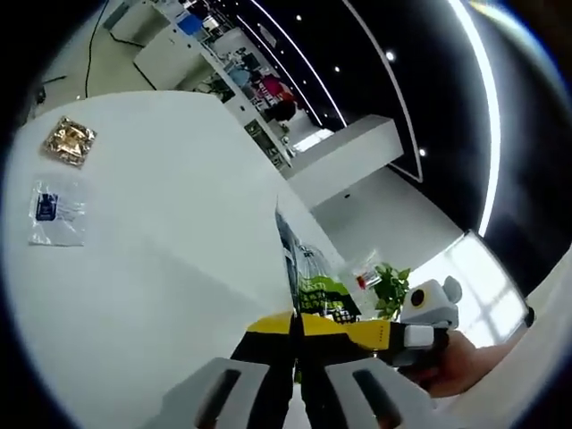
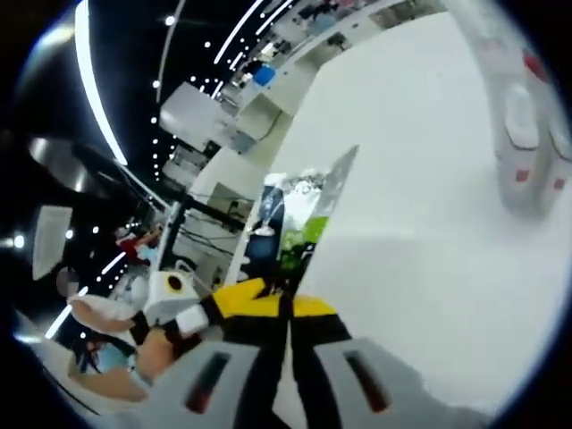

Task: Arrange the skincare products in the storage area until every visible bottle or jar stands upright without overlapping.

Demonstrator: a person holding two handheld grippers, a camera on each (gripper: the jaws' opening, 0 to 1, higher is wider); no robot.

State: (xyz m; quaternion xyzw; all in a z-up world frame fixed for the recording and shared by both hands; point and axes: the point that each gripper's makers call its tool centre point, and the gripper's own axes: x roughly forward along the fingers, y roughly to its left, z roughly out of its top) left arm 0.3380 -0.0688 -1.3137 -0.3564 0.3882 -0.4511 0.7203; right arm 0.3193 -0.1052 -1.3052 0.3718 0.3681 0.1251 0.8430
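So both claws are clamped on one thin sachet [image 1: 315, 295] (left claw [image 1: 295, 393], right claw [image 2: 288, 384]), held edge-on above the white table [image 1: 161, 250]; two packets [image 1: 57, 211] far ahead-left.

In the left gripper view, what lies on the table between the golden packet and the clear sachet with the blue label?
Nothing: in the left gripper view, bare white table separates the golden packet from the clear sachet.

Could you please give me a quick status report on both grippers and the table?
Left gripper shut on foil sachet. Right gripper shut on the same sachet. Gold packet and clear packet lie flat on white table. No bottles seen.
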